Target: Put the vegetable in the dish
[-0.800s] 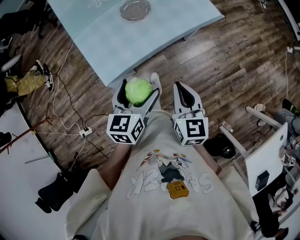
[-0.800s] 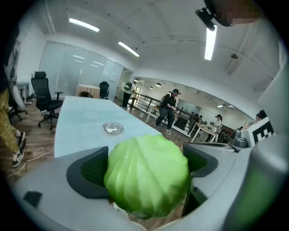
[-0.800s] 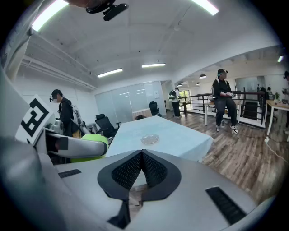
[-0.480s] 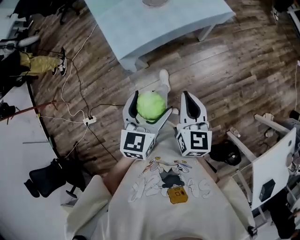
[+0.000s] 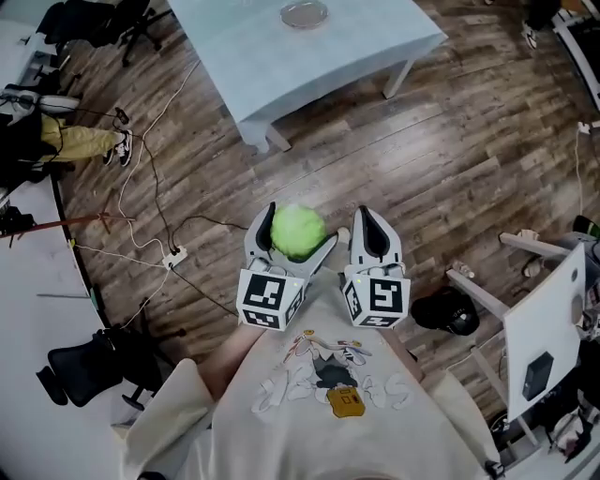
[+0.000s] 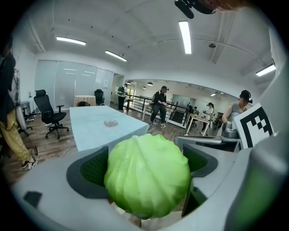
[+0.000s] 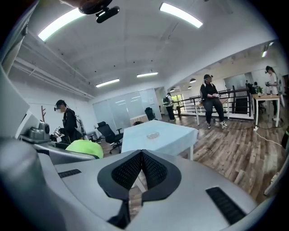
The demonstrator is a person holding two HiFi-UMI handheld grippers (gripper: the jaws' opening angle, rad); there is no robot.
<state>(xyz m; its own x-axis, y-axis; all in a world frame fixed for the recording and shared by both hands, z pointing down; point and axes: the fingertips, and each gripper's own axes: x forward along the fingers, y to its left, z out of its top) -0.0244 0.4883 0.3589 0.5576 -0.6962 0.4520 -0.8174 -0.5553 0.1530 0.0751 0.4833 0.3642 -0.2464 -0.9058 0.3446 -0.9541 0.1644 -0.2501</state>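
A round green cabbage point(image 5: 297, 231) sits between the wide-spread jaws of my left gripper point(image 5: 289, 236), which is shut on it; in the left gripper view the cabbage point(image 6: 148, 175) fills the gap between the dark pads. My right gripper point(image 5: 371, 232) is beside it, shut with nothing in it, its pads meeting point(image 7: 142, 170). A small clear glass dish point(image 5: 305, 13) lies on the pale blue table point(image 5: 281, 56), well ahead of both grippers. The dish point(image 6: 110, 122) and the dish point(image 7: 152, 134) show small and far in the gripper views.
Wooden floor lies between me and the table. Cables and a power strip point(image 5: 173, 258) run on the floor at left. Office chairs point(image 5: 94, 366), a white desk point(image 5: 548, 319) at right, and several people point(image 7: 212, 101) stand around the room.
The table and dish have slid farther up and away in the head view as the view shifted. Both grippers keep their pose, the cabbage still in the left one.
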